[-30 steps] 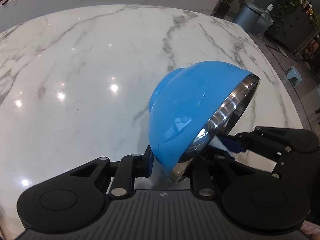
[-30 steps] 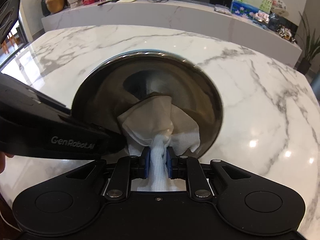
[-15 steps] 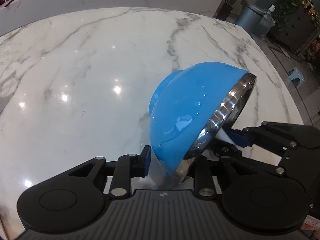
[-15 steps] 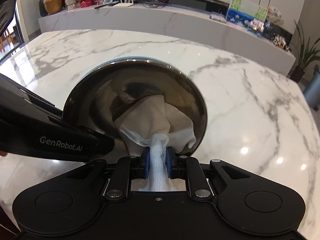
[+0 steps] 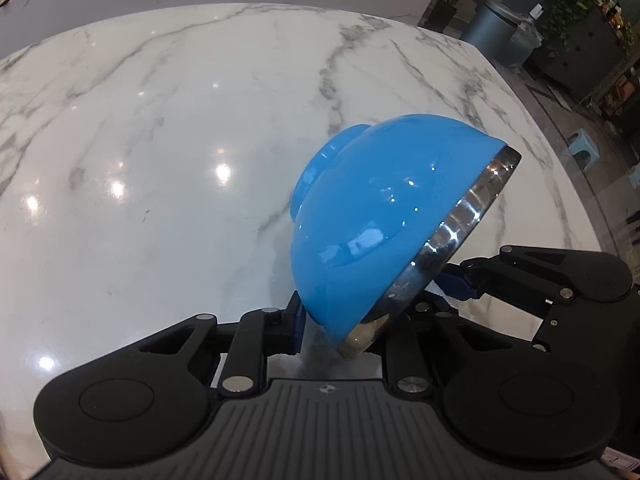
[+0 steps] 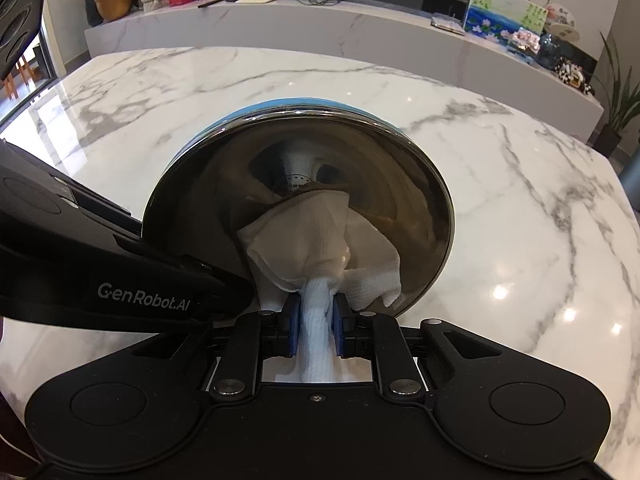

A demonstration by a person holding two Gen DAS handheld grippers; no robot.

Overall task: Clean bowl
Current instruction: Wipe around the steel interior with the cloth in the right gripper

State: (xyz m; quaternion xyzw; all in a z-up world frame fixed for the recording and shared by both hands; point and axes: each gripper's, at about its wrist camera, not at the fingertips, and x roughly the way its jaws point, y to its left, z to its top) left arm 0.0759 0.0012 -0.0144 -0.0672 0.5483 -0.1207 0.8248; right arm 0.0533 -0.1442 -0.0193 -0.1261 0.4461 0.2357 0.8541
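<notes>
The left gripper [image 5: 340, 328] has the bowl [image 5: 372, 216] by its rim, and the jaws are closing on that edge right now, the blue pad on one side pressed against the glossy blue outside wall, the other finger tucked behind the chrome lip. The bowl is tipped right up on its side above the marble table [image 5: 160, 140], foot ring pointing away toward the far left, open mouth facing right toward the other tool. Its lowest edge sits down between the fingers; whether it touches the stone beneath, I cannot tell.

Over to the right wrist view, and here is the inside: a dark, mirror-like steel interior of the bowl [image 6: 400, 184], facing almost straight at the camera, with a thin sliver of blue showing along the top rim. The right gripper [image 6: 316, 322] is pinched tight on a twisted neck of white cloth [image 6: 304, 240], blue pads squeezing it from both sides. The loose, bunched end of that cloth is pushed into the lower half of the bowl, pressed against the steel wall, folds spreading left and right, its reflection showing up deeper in the bottom.

The left tool's black body, with white lettering on it, cuts in from the left edge and meets the bowl's lower left rim. Behind it all, a long marble counter [image 6: 360, 28] runs across the back with a gold vase, boxes, and a painted picture on it
</notes>
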